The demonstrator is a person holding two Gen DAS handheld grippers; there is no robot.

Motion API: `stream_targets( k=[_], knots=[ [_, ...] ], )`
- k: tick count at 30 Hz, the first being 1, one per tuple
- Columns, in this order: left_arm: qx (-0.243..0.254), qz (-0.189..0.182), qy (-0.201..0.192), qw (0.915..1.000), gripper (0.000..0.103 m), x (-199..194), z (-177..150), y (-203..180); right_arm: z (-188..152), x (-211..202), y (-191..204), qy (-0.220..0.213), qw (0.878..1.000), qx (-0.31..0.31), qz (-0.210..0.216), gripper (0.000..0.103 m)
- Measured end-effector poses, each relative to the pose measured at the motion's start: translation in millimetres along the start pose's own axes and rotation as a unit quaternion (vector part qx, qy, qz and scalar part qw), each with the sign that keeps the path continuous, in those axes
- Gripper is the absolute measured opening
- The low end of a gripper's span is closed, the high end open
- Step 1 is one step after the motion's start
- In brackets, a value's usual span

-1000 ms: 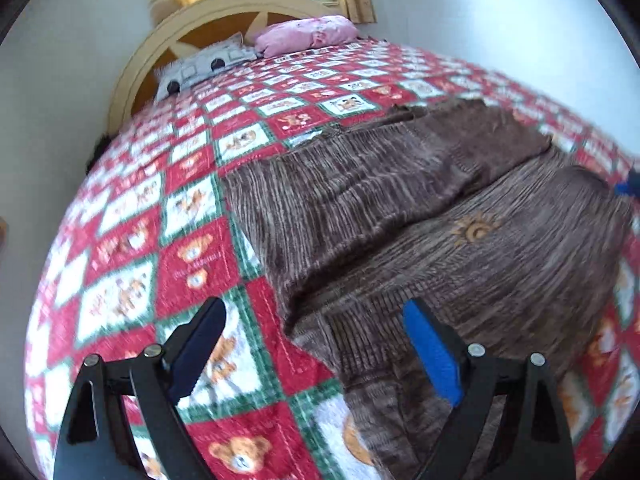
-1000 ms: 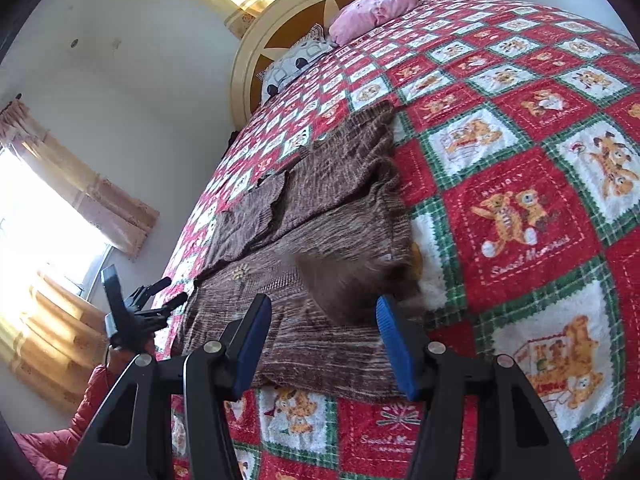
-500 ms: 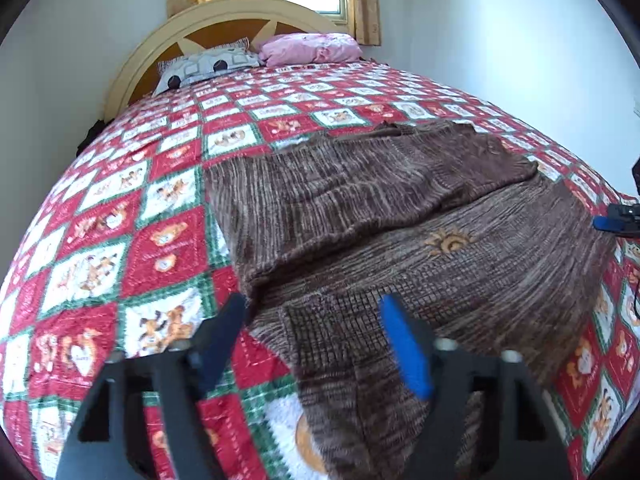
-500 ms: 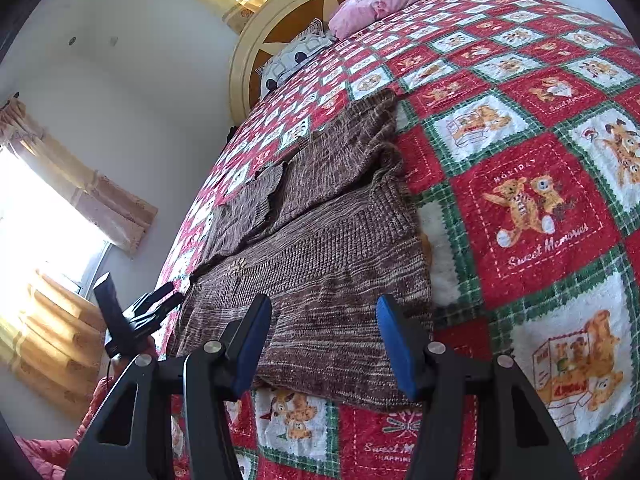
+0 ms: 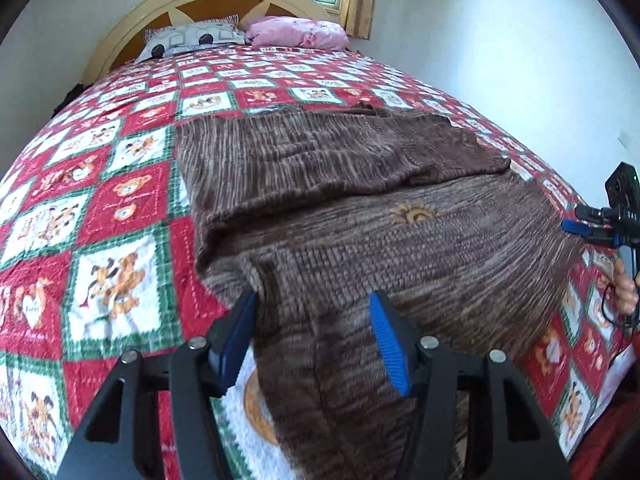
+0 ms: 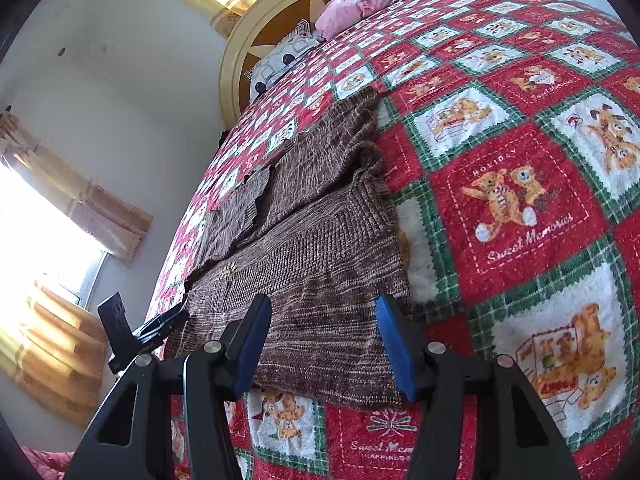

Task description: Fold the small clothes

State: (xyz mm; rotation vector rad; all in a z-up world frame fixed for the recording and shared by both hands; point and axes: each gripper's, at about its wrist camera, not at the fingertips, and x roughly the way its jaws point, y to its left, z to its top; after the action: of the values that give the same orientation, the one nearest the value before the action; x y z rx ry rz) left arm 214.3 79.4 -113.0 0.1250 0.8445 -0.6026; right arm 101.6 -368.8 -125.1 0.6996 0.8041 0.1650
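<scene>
Left tool (image 5: 312, 332), in the left wrist view, stood about half open over the near-left part of the brown knitted sweater (image 5: 360, 208); its jaws had just been closing, with a lengthwise ridge of knit lying between them, though the blue pads (image 5: 386, 340) did not yet look pressed on it. That sweater lay spread on the quilted bed (image 5: 120, 208), a sleeve folded across its far part above the small sun-like emblem (image 5: 412, 214). At the right edge the right tool (image 5: 588, 228) showed beside the sweater's right border, with a hand (image 5: 626, 288) on its handle.

From the right wrist view, the right tool (image 6: 320, 340) hung half open over the near edge of the sweater (image 6: 320, 248), gripping nothing that I could make out (the cloth lay flat beneath it). Far left, the left tool (image 6: 160, 328) met the opposite border.

By my judgement the fold was only begun: one sleeve seemed turned in, while the body halves and the final tidy-up remained.
</scene>
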Motion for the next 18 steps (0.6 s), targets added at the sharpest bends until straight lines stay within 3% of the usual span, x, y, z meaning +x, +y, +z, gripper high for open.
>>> stream_targets(
  k=[6, 9, 11, 18],
  knots=[
    [-0.030, -0.011, -0.004, 0.9995, 0.060, -4, -5, 8, -1, 1, -1, 0.002, 1.000, 0.001, -0.001, 0.056],
    [-0.010, -0.023, -0.007, 0.9997, 0.052, -8, -8, 0, -2, 1, -1, 0.003, 1.000, -0.001, -0.002, 0.056],
    [-0.003, -0.040, -0.011, 0.9991, 0.041, -11, -8, -4, -3, 0, -1, 0.004, 1.000, 0.001, -0.002, 0.056],
    [-0.042, -0.037, 0.004, 0.9984, 0.041, 0, -5, 3, -3, -1, -1, 0.002, 1.000, 0.004, 0.000, 0.056]
  ],
)
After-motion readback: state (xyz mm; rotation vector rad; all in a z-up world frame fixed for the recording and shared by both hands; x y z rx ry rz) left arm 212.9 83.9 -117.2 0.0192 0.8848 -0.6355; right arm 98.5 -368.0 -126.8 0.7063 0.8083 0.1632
